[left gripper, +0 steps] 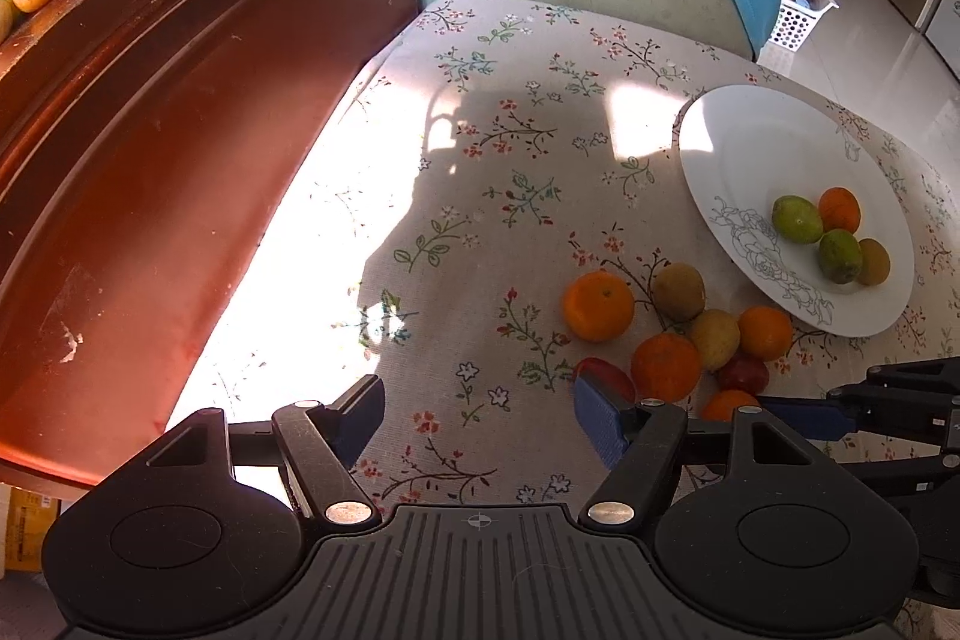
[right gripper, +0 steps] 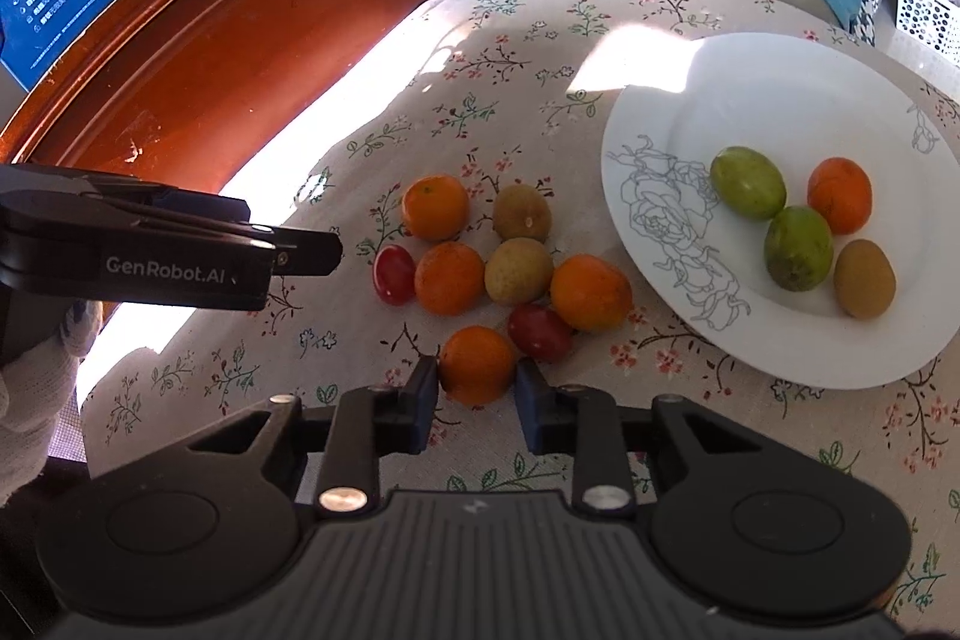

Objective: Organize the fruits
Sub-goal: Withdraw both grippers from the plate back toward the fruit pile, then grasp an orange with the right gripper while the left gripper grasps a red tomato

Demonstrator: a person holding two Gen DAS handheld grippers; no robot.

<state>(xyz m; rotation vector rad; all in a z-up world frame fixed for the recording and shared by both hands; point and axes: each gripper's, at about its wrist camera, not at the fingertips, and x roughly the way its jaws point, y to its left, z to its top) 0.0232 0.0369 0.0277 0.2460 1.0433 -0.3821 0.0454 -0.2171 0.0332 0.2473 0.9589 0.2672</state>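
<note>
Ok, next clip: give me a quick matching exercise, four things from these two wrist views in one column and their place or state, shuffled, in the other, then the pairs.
Things:
1. right gripper
2. left gripper
3. two green fruits
4. red fruit

Places or states:
A. on the white plate
B. jaws apart over bare floral cloth, nothing between them
C. at the left end of the fruit cluster on the cloth
D. fingers on either side of the nearest orange, against its sides

Pairs: 1-D, 2-B, 3-A, 4-C
</note>
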